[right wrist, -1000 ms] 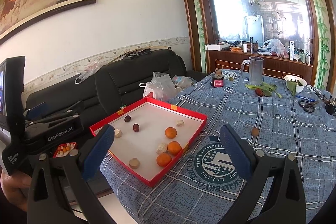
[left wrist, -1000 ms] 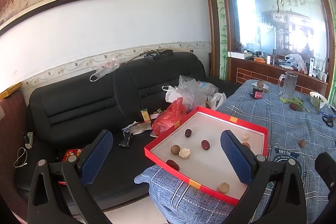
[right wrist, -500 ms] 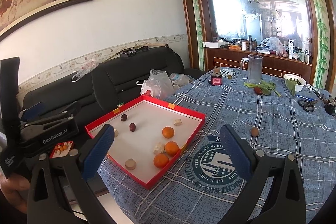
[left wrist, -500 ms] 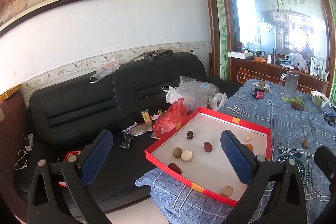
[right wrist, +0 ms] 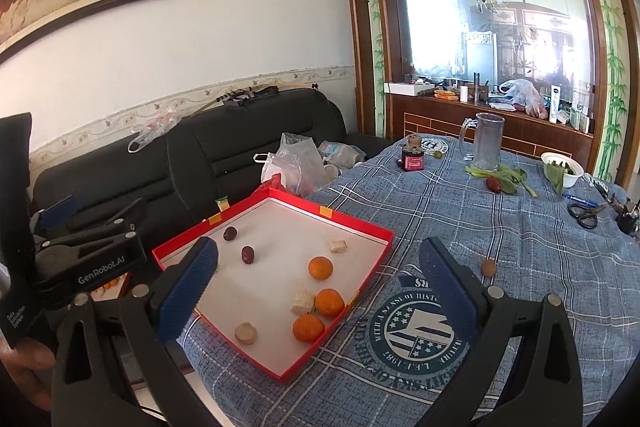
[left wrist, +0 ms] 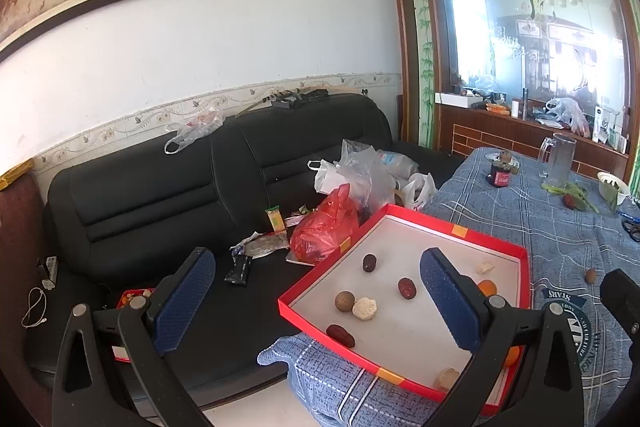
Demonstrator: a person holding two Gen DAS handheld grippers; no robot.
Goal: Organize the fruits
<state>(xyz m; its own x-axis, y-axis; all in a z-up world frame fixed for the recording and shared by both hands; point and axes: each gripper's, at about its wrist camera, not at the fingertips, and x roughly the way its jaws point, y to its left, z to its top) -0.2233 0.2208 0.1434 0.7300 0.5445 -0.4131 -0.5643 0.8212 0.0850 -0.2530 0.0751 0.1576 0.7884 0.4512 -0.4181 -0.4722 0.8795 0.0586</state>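
Note:
A shallow red box (right wrist: 368, 231) (left wrist: 460, 229) with a white floor lies at the table's near-left corner. Inside it are three oranges (right wrist: 329, 302), dark red dates (right wrist: 248, 254) (left wrist: 407, 287), a brown round fruit (left wrist: 344, 301) and pale chunks (right wrist: 302, 302) (left wrist: 364, 307). A small brown fruit (right wrist: 488, 267) (left wrist: 589, 275) lies loose on the cloth right of the box. My right gripper (right wrist: 316, 291) hangs open above the box's near edge, holding nothing. My left gripper (left wrist: 316, 301) hangs open over the box's left rim and the sofa, also with nothing in it.
The table has a blue plaid cloth (right wrist: 540, 227). At its far end stand a glass pitcher (right wrist: 486, 141), a dark jar (right wrist: 412, 157), greens with a red fruit (right wrist: 496, 183), a white bowl (right wrist: 562, 169) and scissors (right wrist: 584, 215). A black sofa (left wrist: 160, 195) holds plastic bags (left wrist: 332, 227).
Both grippers have drifted slightly; the red box sits a little lower and further right in the left wrist view. Both stay open and nothing was picked up.

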